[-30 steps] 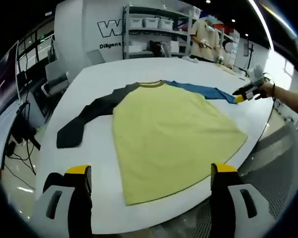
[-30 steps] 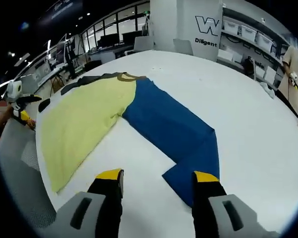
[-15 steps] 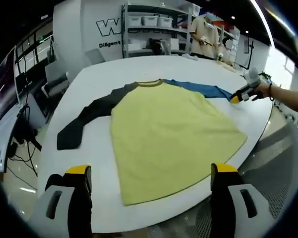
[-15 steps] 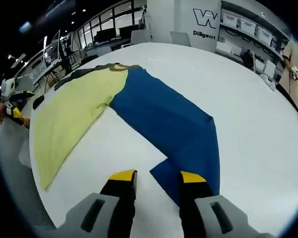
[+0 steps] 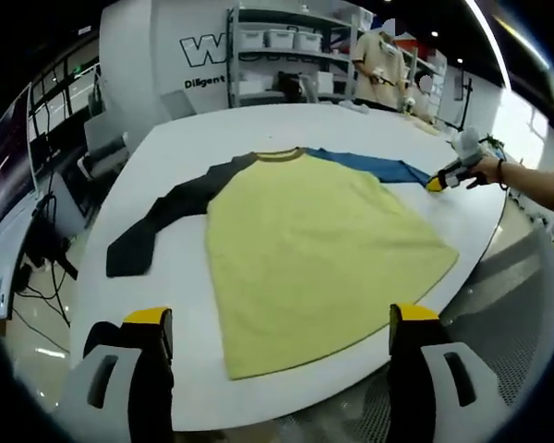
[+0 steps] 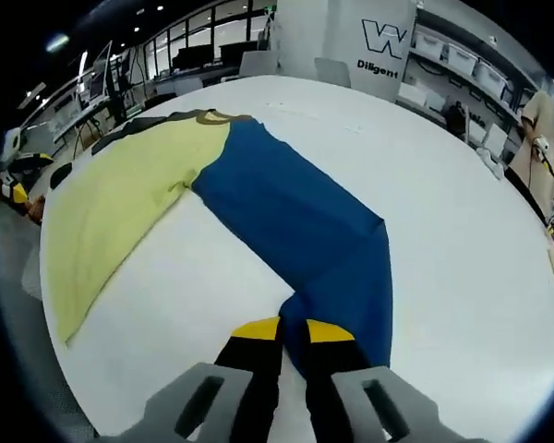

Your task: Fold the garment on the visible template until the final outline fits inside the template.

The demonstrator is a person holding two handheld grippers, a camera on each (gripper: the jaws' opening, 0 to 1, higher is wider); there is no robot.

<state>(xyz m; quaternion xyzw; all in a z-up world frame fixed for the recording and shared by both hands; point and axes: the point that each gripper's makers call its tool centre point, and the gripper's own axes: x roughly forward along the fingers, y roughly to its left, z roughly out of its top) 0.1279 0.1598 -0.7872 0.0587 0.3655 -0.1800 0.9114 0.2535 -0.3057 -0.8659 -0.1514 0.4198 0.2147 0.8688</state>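
The long-sleeved garment with a yellow-green body (image 5: 319,249) lies spread flat on the round white table (image 5: 194,148), collar away from the left gripper view and hem toward it, its blue cloth sleeve (image 6: 300,217) reaching out to one side and its dark grey sleeve (image 5: 162,221) to the other. The relation that matters is at the blue sleeve's cuff: the sleeve runs as a long band from the shoulder straight toward the right gripper (image 6: 282,330), bending near its end, and the cuff end lies right at that gripper's yellow tips. Its jaws stand drawn nearly together at the cuff's edge — whether cloth is actually pinched between them I cannot tell. The left gripper (image 5: 277,323) is wide open, holding nothing, and hangs at the near table edge just short of the hem. So the right gripper is by far the nearer to the blue sleeve, and a fold would likely carry the cuff back along the sleeve's own long axis, toward the yellow-green body — the grey sleeve falls to the left side.
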